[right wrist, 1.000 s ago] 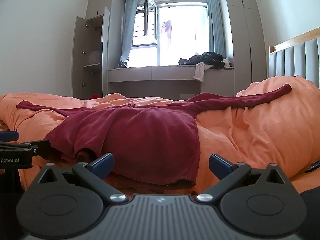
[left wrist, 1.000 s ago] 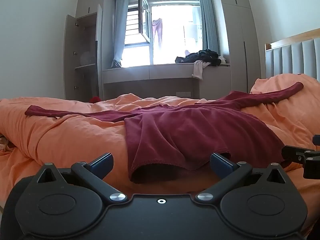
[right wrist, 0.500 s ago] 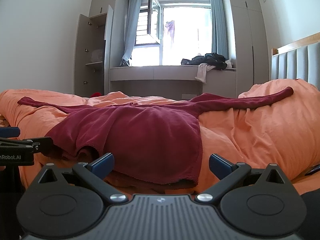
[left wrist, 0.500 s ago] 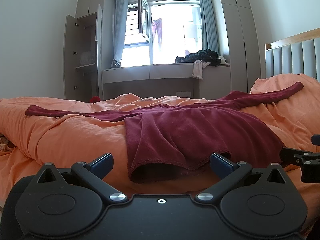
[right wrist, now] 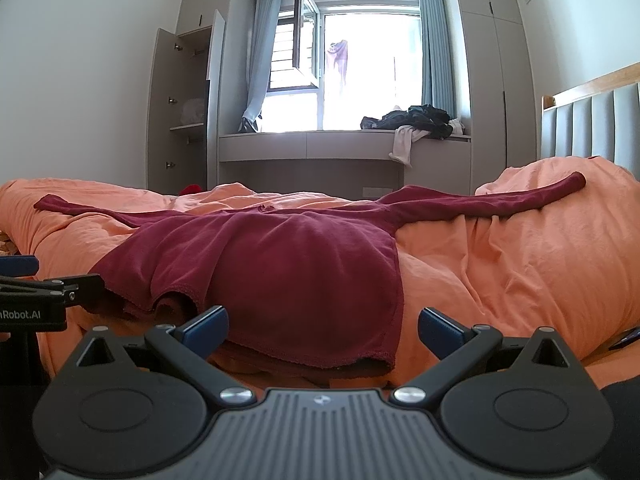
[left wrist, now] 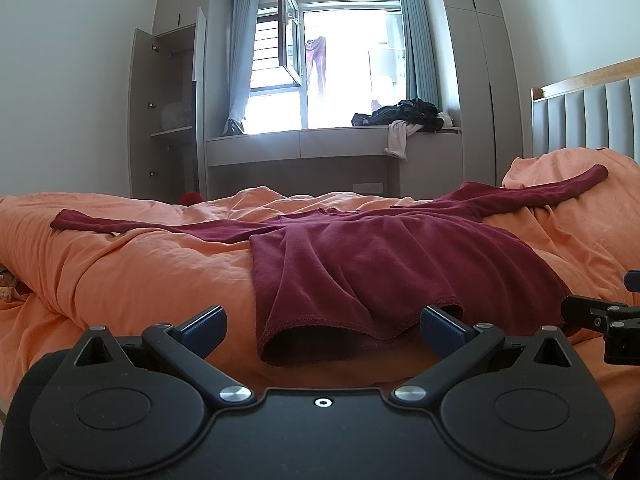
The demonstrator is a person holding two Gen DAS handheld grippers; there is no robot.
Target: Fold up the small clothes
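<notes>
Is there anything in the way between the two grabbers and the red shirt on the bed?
Nothing visible. The red shirt lies spread on the orange duvet, its hem just ahead of the open left gripper and the open right gripper.

Left gripper (left wrist: 323, 326): matte black body, smooth top plate, small hex screw at plate centre, two round discs with triangular cut-outs beside them, silver rivets at linkage arms, blue pads on fingers (left wrist: 204, 325)

Right gripper (right wrist: 323, 325): same black linkage and blue pads, but top plate ribbed grey, small logo at centre; white "Robot.AI" lettering on left gripper's side
</notes>
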